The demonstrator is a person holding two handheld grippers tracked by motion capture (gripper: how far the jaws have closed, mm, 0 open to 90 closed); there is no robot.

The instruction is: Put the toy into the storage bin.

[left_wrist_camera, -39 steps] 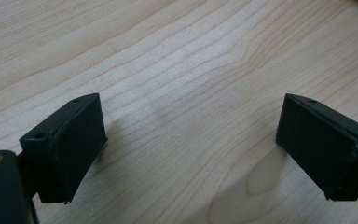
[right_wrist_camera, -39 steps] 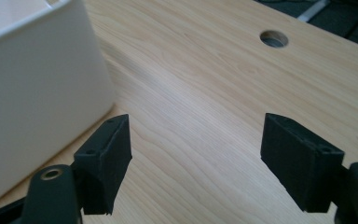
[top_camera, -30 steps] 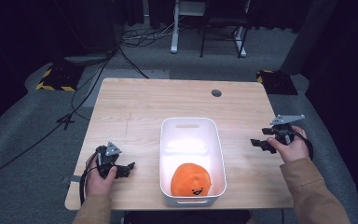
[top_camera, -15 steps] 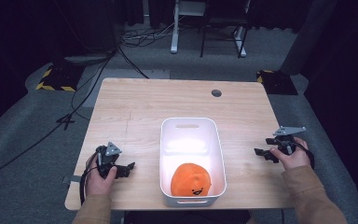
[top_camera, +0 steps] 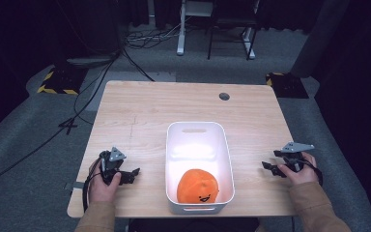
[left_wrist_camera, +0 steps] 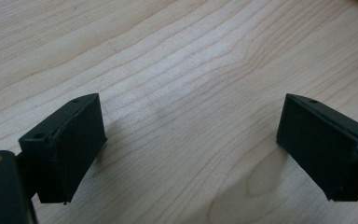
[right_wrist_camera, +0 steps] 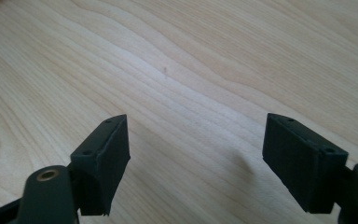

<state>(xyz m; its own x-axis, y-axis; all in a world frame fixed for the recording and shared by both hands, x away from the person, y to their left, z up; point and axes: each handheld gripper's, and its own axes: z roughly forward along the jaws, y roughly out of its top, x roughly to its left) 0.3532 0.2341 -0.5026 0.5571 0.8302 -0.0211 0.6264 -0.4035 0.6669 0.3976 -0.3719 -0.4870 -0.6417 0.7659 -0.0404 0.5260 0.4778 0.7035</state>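
Round orange plush [top_camera: 198,185] with a small dark face, lying at the near end of the white bin [top_camera: 224,150]. Left of the bin, left gripper [top_camera: 131,173] low over the table [top_camera: 145,111], jaws apart, empty. Right of the bin, right gripper [top_camera: 269,167], likewise spread, gripping nothing.

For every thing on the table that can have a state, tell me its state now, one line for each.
White bin: upright on the table, open top, far half bare.
Orange plush toy: lying inside the bin, at its near end.
Left gripper: open, fingers apart over bare wood, holding nothing.
Right gripper: open, fingers apart over bare wood, holding nothing.
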